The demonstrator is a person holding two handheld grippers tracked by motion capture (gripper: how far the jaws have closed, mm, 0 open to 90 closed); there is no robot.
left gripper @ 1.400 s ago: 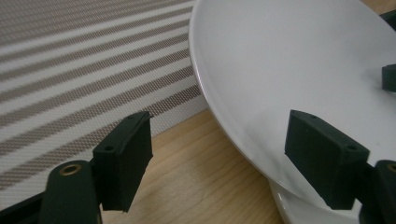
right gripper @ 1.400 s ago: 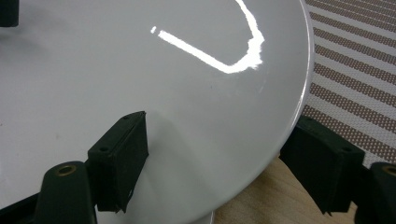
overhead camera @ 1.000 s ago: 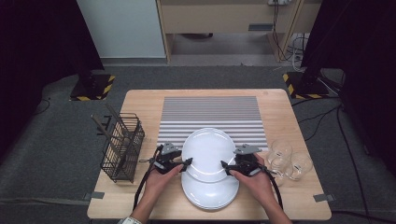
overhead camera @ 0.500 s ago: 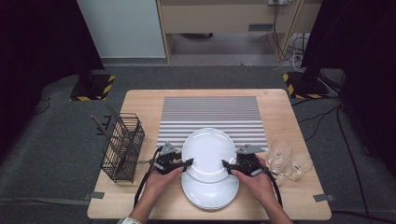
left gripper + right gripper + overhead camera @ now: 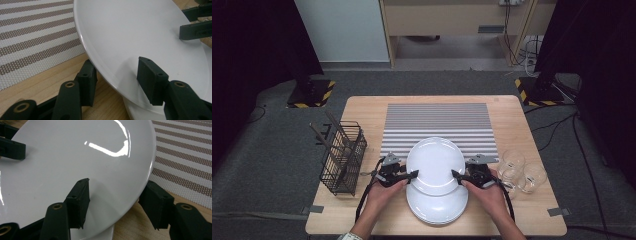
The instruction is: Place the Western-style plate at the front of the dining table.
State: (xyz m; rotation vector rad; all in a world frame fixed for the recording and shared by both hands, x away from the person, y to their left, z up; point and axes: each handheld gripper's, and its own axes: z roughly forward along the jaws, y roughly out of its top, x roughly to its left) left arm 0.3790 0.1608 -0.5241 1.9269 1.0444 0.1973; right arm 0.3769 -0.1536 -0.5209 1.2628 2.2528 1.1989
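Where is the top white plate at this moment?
In the high view, the top plate sits near the table's front edge, between both claws, overlapping the striped mat and a lower plate.

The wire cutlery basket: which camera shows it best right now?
The high view. There the black wire cutlery basket stands whole near the table's left edge, utensil handles sticking out of it, beside the left tool. The two gripper views look along the jaws at the white top plate and striped mat instead.

No readable text, label, brand or number is showing anywhere in these views. The plates, the striped mat, the wire basket and the glasses are all showing plain, unmarked surfaces.
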